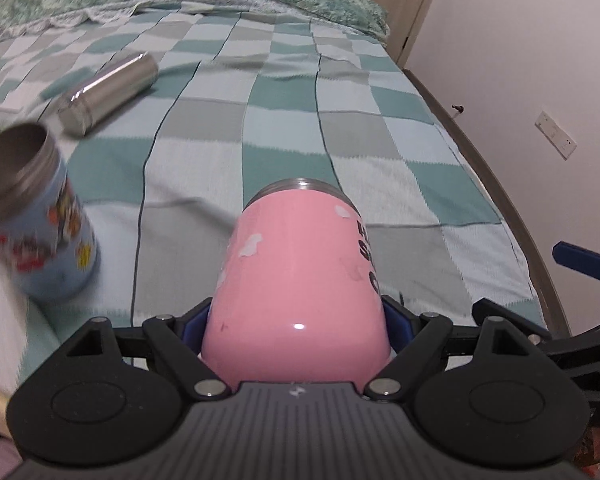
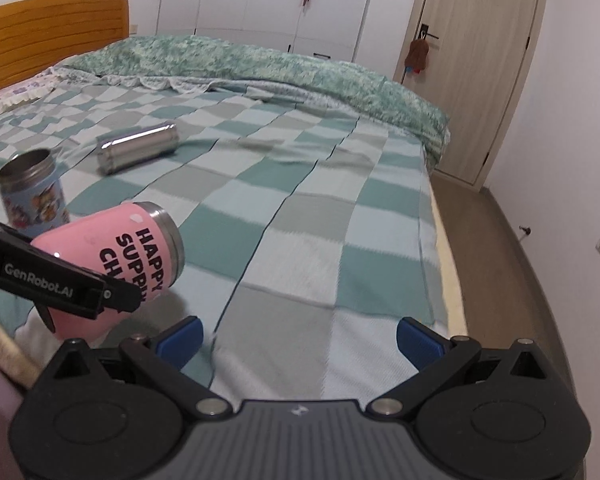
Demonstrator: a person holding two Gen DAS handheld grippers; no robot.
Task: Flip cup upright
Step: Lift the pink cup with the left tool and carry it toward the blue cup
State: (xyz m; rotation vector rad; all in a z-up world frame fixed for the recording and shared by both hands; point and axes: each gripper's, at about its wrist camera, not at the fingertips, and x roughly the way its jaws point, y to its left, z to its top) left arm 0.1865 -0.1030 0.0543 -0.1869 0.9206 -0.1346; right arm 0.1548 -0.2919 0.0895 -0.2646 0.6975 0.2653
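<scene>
My left gripper (image 1: pixel 296 322) is shut on a pink cup (image 1: pixel 300 276) with black lettering, gripping its base end. The cup lies tilted, its steel rim pointing away from me and slightly up, above the checked bedspread. In the right wrist view the pink cup (image 2: pixel 116 256) is at the left, held by the left gripper's black body (image 2: pixel 60 284). My right gripper (image 2: pixel 298 344) is open and empty over the near part of the bed, to the right of the cup.
A blue cartoon-print cup (image 1: pixel 40 224) stands upright, open end up, on the bed at left (image 2: pixel 34 192). A steel bottle (image 1: pixel 108 92) lies on its side farther back (image 2: pixel 138 152). A folded green quilt (image 2: pixel 260 68) lies across the far side. The bed edge (image 2: pixel 448 264) and floor are to the right.
</scene>
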